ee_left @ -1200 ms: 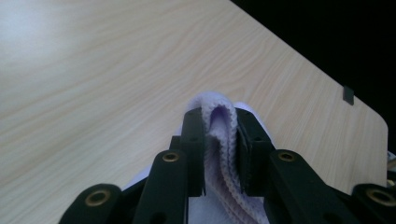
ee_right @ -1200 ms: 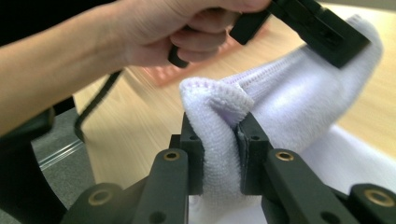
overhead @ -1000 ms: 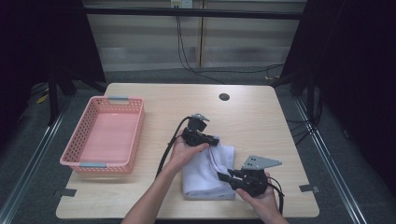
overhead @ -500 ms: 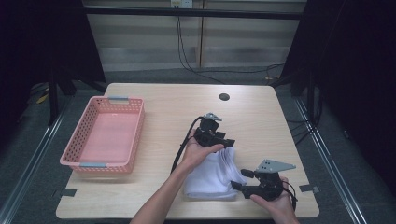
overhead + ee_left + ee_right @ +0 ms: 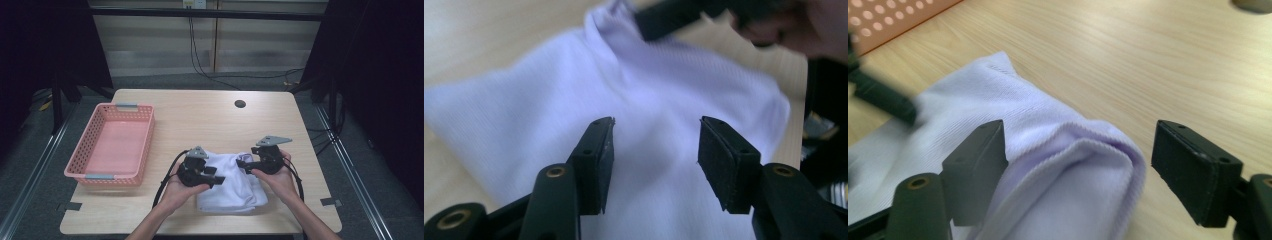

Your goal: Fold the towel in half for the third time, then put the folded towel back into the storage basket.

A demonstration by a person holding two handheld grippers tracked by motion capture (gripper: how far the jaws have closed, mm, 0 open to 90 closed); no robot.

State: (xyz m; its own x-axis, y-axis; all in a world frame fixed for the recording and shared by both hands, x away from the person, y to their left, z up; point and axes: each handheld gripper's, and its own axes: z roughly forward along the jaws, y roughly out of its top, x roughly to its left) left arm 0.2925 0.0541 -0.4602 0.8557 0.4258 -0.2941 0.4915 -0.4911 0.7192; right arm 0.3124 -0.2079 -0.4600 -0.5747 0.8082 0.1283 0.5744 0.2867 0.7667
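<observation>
Item: white cloth (image 5: 231, 185), folded, lying on the table (image 5: 200, 115) in the lower middle of the high view, right of the pink basket (image 5: 112, 145), which stands apart from it at the left and holds nothing that I can see.

Left tongs (image 5: 216, 179): at the cloth's left edge in the high view, held in the person's left hand (image 5: 181, 190). The jaws have just been opening and now stand partly apart. In the left gripper view the two black pads (image 5: 600, 162) hover over the cloth (image 5: 649, 145) with fabric behind the gap, not pinched.

Right tongs (image 5: 242, 163): at the cloth's upper right corner, held in the right hand (image 5: 280, 180). These jaws too have just been opening and now stand wide. In the right gripper view the rolled fold of the cloth (image 5: 1068, 165) lies between the pads (image 5: 982, 167), one of which is just beside the fabric, but they do not press on it.

Change noted: a second ago both tongs sat farther right and lower in the high view, closed on the cloth; both have since let go and moved, the left one down and left, the right one up.

Reading: a fold looks just finished and released. The cloth lies compact, with doubled edges showing. The likely next step is a fresh grip for another fold, or a lift toward the basket.
</observation>
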